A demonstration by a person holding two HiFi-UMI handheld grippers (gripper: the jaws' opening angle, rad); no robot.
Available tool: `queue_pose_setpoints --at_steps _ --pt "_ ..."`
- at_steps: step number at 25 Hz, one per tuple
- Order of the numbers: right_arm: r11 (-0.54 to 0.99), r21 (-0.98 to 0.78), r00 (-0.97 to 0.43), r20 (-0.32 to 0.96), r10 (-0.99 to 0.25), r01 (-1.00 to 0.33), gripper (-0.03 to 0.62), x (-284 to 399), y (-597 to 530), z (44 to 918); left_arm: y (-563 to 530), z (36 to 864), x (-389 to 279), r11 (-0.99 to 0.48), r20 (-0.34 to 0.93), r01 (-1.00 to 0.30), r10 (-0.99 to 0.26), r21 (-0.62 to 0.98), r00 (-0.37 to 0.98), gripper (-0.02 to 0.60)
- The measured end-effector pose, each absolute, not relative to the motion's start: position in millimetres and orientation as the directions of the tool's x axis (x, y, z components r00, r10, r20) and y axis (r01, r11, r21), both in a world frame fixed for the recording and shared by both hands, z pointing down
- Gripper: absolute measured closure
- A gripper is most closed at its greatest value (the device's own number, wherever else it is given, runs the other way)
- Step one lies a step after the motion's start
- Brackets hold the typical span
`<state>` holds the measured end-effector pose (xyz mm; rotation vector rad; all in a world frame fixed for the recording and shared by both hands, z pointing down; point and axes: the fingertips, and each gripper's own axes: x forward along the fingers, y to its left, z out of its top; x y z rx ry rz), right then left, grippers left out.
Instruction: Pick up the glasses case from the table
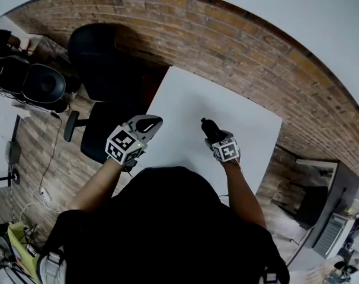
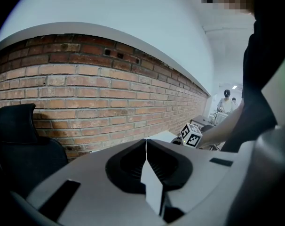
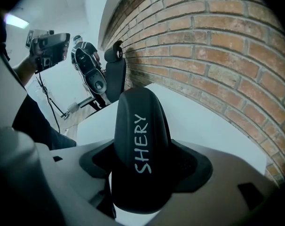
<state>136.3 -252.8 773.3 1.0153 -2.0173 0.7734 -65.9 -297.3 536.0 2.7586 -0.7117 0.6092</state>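
Right gripper clamps black glasses case over white table; left gripper clenched empty at table's left edge; chair beyond it; brick wall behind table.

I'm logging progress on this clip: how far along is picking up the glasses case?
Done: the right gripper is shut on the black glasses case. In hand: the case seems held just above the white table, though the clearance is hard to judge. Left: little, perhaps lifting clear. The left gripper is shut and empty.
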Motion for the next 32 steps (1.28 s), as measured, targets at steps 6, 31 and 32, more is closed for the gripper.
queue_pose_setpoints --at_steps 6,31,32 --pt "0.498 -0.194 -0.441 0.779 -0.446 -0.845 0.255 139 -255 748 -291 530 -60 -0.859 0.435 -0.500 -0.413 0.105 0.800 0.569" --pt "0.473 -0.165 -0.447 0.681 -0.580 -0.865 0.255 165 -231 664 -257 510 -38 -0.877 0.401 -0.475 -0.412 0.069 0.819 0.569" --pt "0.473 -0.164 -0.447 0.678 -0.583 -0.866 0.255 166 -228 661 -255 509 -37 -0.879 0.397 -0.472 -0.410 0.068 0.821 0.569"
